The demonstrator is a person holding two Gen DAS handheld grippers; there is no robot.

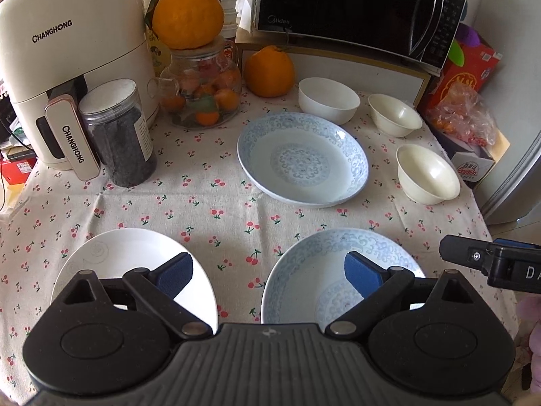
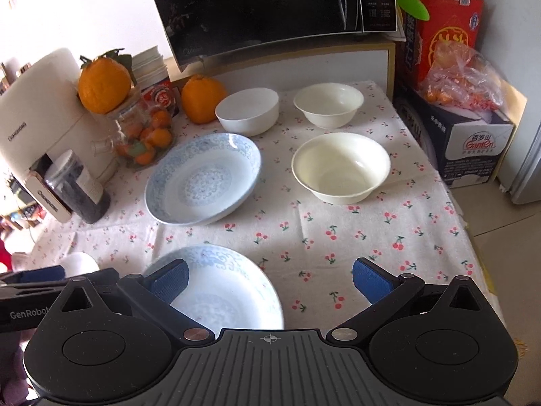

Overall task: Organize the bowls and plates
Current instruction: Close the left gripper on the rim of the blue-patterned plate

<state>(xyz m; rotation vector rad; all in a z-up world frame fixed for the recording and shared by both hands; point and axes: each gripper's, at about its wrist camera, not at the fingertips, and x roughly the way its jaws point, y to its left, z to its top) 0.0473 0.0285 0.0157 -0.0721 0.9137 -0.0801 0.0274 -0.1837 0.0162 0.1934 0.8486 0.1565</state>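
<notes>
On the cherry-print cloth lie a white plate at near left, a blue-patterned plate at near right, and a second blue-patterned plate in the middle. Behind stand a white bowl and two cream bowls. My left gripper is open and empty, hovering above the gap between the two near plates. My right gripper is open and empty, above the near blue plate; the middle plate and bowls lie beyond.
An air fryer, a dark jar, a glass jar of fruit with an orange on top, another orange and a microwave line the back. Boxes stand at the right. The table edge runs along the right.
</notes>
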